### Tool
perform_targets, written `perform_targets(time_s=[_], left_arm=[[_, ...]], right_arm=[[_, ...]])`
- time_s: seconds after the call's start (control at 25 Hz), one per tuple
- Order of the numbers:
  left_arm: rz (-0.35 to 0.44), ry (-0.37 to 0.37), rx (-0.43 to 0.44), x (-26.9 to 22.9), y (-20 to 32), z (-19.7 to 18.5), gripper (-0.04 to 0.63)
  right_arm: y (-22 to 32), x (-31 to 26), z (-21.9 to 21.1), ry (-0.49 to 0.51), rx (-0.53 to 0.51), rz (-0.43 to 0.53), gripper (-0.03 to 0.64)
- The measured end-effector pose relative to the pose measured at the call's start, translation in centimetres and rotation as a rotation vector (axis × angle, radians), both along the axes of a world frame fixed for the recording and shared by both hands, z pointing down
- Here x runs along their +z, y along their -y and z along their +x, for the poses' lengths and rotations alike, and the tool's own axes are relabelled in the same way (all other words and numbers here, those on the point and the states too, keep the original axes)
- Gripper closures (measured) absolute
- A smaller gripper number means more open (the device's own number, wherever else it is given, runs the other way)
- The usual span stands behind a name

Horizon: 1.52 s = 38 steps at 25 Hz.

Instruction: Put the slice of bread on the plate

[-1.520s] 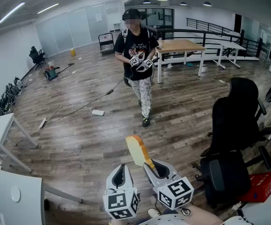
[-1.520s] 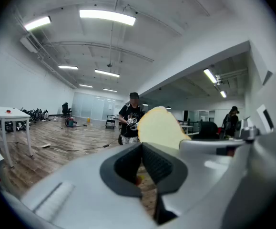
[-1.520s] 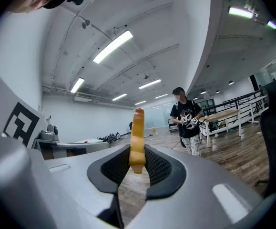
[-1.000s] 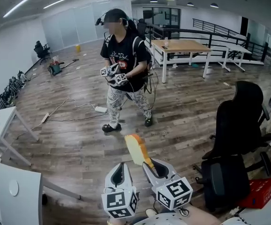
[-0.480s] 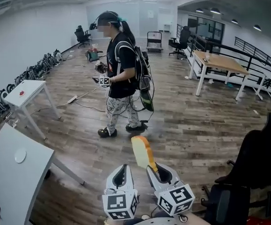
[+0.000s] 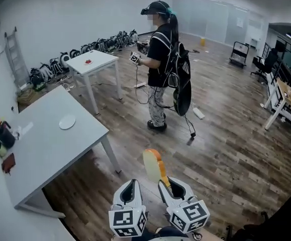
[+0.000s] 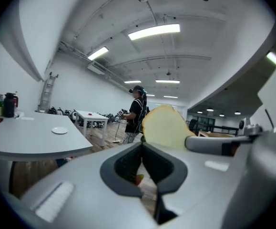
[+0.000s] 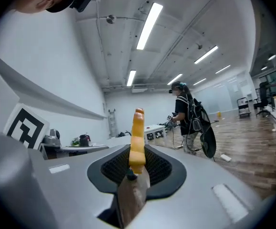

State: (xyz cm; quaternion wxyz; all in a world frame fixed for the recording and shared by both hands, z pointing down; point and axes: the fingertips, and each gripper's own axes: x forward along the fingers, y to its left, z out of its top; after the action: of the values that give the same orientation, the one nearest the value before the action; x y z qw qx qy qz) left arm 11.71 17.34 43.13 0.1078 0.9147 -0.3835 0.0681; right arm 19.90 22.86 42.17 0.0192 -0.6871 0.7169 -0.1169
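The slice of bread (image 6: 152,165) stands upright, pale face and orange crust, with my right gripper (image 6: 162,181) shut on its lower edge. In the right gripper view the bread (image 8: 137,138) shows edge-on between the pads. My left gripper (image 6: 130,183) hangs just left of it, jaws together with nothing in them. The left gripper view looks over those closed tips (image 7: 141,146) to the bread (image 7: 164,128) beside them. A small white plate (image 6: 67,122) lies on the grey table (image 6: 44,149), ahead and to the left of both grippers. That same plate (image 7: 59,130) appears in the left gripper view.
A person with a backpack (image 6: 163,59) stands ahead on the wooden floor, holding grippers. Behind them is a small white table (image 6: 92,62). A dark bottle (image 6: 4,134) and a red item (image 6: 8,163) sit at the grey table's far left. A black chair (image 6: 281,220) is at bottom right.
The view has swung left: the grey table with the plate has come in at the left and the chair has slid off to the right. The right gripper keeps its hold on the bread.
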Motion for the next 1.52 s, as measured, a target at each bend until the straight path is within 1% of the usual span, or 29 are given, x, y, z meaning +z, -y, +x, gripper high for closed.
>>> perform_targets(time_s=[0.08,0.2,0.4,0.48,0.64,0.8,1.04,1.24,1.52], left_arm=[[0.011,0.009,-0.06,0.0,2.0,-2.7,0.588],[0.024,0.011,-0.134,0.0,5.4,-6.5,0.588],[0.019,0.01,-0.248,-0.2,13.0,-13.1,0.588],[0.016,0.005,-0.28,-0.3,16.2,-15.4,0.588],[0.025,-0.001,-0.309,-0.9,22.1,-19.2,0.588],[0.027,-0.013,-0.318,-1.4,26.9,-22.3,0.588],[0.018,-0.005,-0.34,-0.7,33.0,-26.5,0.588],[-0.003,-0.023,-0.365,-0.1,37.4,-28.8,0.588],[0.008,-0.008,-0.404,1.1,43.4,-29.8,0.588]], right_arm=[[2.6,0.0,-2.6,0.006,-0.07,0.002,0.533],[6.8,0.0,-6.1,0.002,-0.147,0.007,0.532],[14.7,-0.3,-11.2,-0.014,-0.238,0.006,0.533],[17.9,-0.3,-13.2,-0.02,-0.266,0.001,0.532],[23.9,-0.6,-17.4,-0.041,-0.311,-0.005,0.533],[29.3,-0.6,-21.4,-0.056,-0.352,-0.012,0.532],[36.1,-0.2,-25.7,-0.055,-0.385,-0.02,0.532],[40.7,0.3,-27.3,-0.058,-0.401,-0.036,0.532],[48.0,2.4,-27.3,-0.036,-0.423,-0.085,0.532]])
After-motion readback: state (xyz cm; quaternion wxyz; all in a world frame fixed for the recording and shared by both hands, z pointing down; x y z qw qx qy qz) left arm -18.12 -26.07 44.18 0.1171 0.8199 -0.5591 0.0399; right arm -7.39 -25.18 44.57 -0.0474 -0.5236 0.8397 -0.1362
